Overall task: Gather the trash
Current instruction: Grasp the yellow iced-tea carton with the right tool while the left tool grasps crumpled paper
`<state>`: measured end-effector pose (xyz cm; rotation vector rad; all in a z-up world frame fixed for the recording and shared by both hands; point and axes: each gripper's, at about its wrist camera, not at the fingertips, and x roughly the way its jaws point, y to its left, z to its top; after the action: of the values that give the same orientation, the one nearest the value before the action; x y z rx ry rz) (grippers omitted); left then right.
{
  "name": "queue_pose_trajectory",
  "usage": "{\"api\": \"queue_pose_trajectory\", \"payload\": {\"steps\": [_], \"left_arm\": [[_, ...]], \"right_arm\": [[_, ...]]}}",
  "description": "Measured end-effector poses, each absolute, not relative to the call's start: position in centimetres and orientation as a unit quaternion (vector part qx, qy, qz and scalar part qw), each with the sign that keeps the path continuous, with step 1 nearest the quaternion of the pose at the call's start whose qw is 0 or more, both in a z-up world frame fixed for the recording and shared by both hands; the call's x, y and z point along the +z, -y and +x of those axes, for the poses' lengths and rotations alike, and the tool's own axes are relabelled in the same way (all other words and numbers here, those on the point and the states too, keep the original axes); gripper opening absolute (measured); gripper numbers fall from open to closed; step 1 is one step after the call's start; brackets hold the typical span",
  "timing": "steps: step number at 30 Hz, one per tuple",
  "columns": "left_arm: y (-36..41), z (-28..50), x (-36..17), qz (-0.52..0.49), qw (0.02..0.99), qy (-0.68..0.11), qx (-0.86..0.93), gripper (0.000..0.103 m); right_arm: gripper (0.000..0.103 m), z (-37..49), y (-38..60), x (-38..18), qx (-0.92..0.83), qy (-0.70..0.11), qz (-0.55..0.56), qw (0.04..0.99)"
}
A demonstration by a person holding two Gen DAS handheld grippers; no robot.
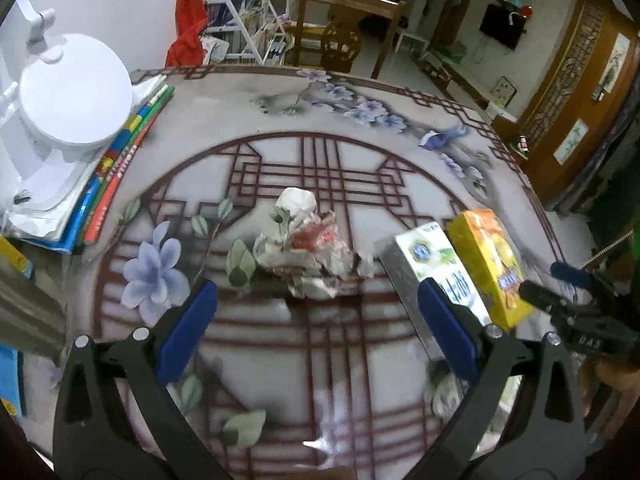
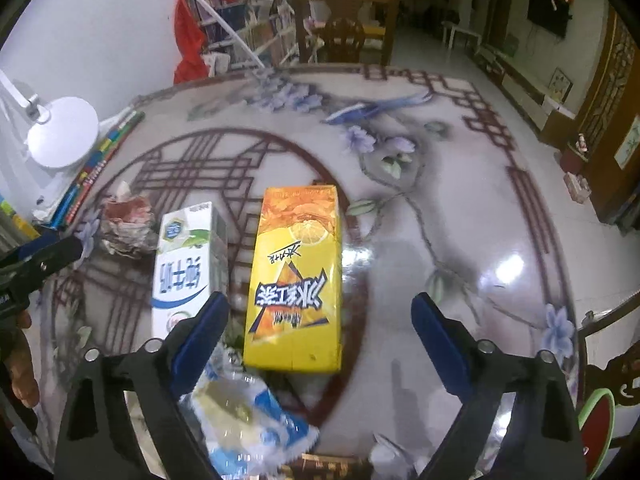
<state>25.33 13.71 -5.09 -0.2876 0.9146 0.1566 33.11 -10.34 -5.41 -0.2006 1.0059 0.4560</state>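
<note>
A crumpled paper wad (image 1: 306, 246) lies mid-table ahead of my open left gripper (image 1: 316, 300), whose blue pads hold nothing. To its right lie a white milk carton (image 1: 438, 264) and a yellow tea carton (image 1: 494, 264). In the right wrist view the yellow tea carton (image 2: 296, 276) lies flat ahead of my open right gripper (image 2: 320, 312), and its near end sits between the fingertips without touching them. The white milk carton (image 2: 188, 264) and the paper wad (image 2: 126, 226) lie to its left. A clear blue-and-white plastic wrapper (image 2: 248, 412) lies below the left finger.
The table (image 1: 332, 368) has a glossy flowered cover. A white lamp (image 1: 74, 88) stands on stacked books (image 1: 108, 184) at the left. A wooden chair (image 1: 340, 32) stands beyond the far edge. The right gripper (image 1: 568, 292) shows at the left wrist view's right side.
</note>
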Motion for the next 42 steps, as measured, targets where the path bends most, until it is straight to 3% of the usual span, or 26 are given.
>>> {"api": "queue_pose_trajectory", "payload": {"steps": [12, 16, 19, 24, 27, 34, 42], "left_arm": [[-14.9, 29.1, -8.9, -0.168, 0.861, -0.467, 0.109, 0.098], [-15.2, 29.7, -9.7, -0.172, 0.856, -0.474, 0.118, 0.096], [-15.0, 29.8, -9.9, -0.171, 0.855, -0.475, 0.117, 0.082], [-13.7, 29.6, -9.0, -0.134, 0.866, -0.473, 0.092, 0.046], [-13.1, 29.1, -8.4, -0.113, 0.87, -0.473, 0.087, 0.037], [-13.4, 27.1, -7.2, -0.113, 0.871, -0.471, 0.079, 0.023], [-13.2, 23.9, -4.5, -0.109, 0.882, -0.454, 0.068, 0.021]], "right_arm": [[0.077, 35.7, 8.2, -8.0, 0.208, -0.51, -0.134, 0.824], [0.06, 36.0, 7.6, -8.9, 0.207, -0.524, -0.149, 0.812], [0.058, 36.0, 7.4, -9.1, 0.206, -0.53, -0.151, 0.809], [0.057, 36.0, 7.5, -9.0, 0.207, -0.531, -0.147, 0.809], [0.056, 35.8, 7.6, -8.3, 0.208, -0.524, -0.146, 0.813], [0.056, 34.3, 8.5, -5.8, 0.213, -0.505, -0.14, 0.825], [0.056, 31.4, 9.8, -2.8, 0.227, -0.482, -0.132, 0.836]]}}
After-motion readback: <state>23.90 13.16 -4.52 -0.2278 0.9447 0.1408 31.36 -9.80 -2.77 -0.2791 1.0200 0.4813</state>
